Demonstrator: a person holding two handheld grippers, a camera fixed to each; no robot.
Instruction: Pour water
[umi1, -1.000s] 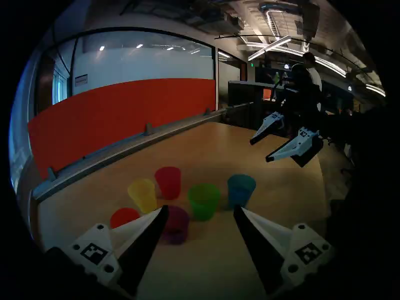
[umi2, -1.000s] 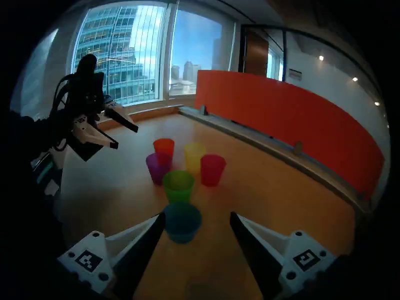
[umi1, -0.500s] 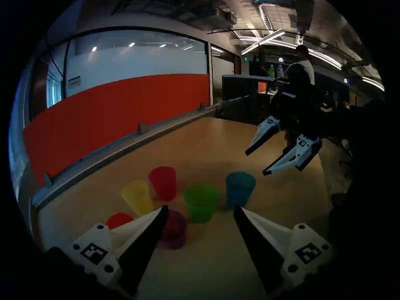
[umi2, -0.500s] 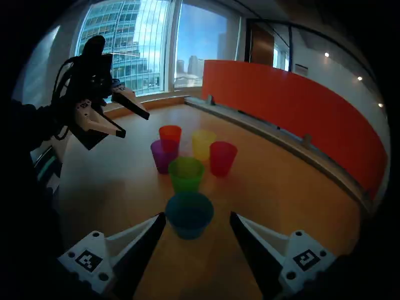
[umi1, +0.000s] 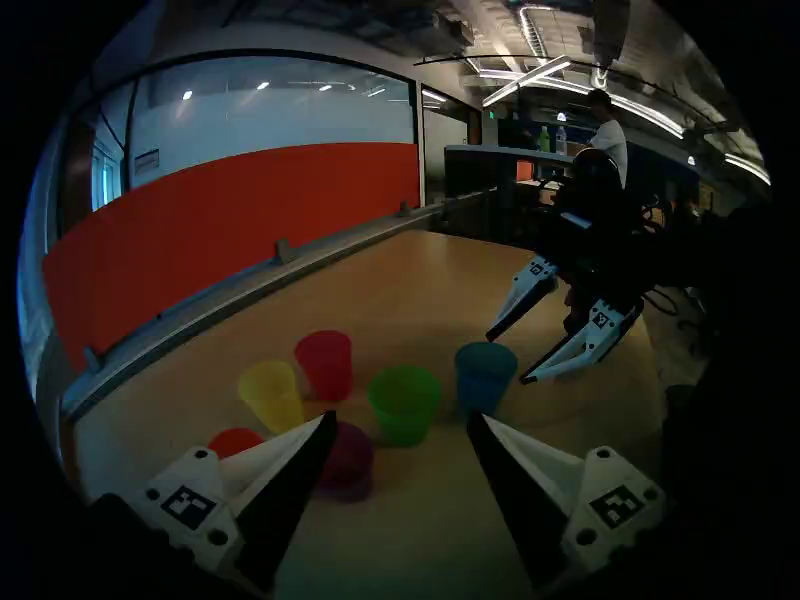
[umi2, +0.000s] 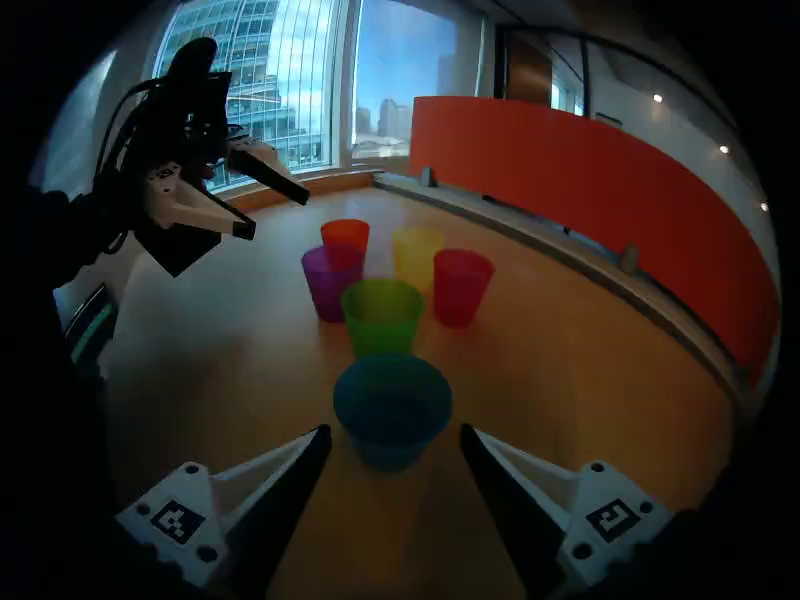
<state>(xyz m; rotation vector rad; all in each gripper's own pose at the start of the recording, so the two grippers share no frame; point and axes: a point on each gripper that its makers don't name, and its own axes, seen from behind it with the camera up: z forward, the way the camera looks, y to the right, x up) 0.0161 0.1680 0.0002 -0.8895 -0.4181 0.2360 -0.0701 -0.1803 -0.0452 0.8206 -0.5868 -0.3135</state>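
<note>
Several coloured plastic cups stand upright on a wooden table (umi1: 420, 290). In the right gripper view the blue cup (umi2: 392, 409) is nearest, just ahead of my open right gripper (umi2: 392, 440); behind it come the green (umi2: 381, 316), purple (umi2: 329, 283), orange (umi2: 345, 241), yellow (umi2: 417, 256) and red (umi2: 461, 286) cups. In the left gripper view my open left gripper (umi1: 398, 428) hangs over the purple cup (umi1: 347, 459), with the green cup (umi1: 404, 403) and blue cup (umi1: 484, 375) beyond. The right gripper (umi1: 510, 356) shows there, open beside the blue cup. The left gripper (umi2: 272, 214) shows at upper left, open.
An orange wall panel (umi1: 230, 215) with a grey rail runs along the table's far side. Large windows (umi2: 290, 90) stand behind the left gripper. A person (umi1: 605, 130) stands far back in the office. The table edge lies near the dark chairs on the right.
My right gripper has come down and forward toward the blue cup, which looms larger between its fingers. The left gripper has barely shifted. Both stay open.
</note>
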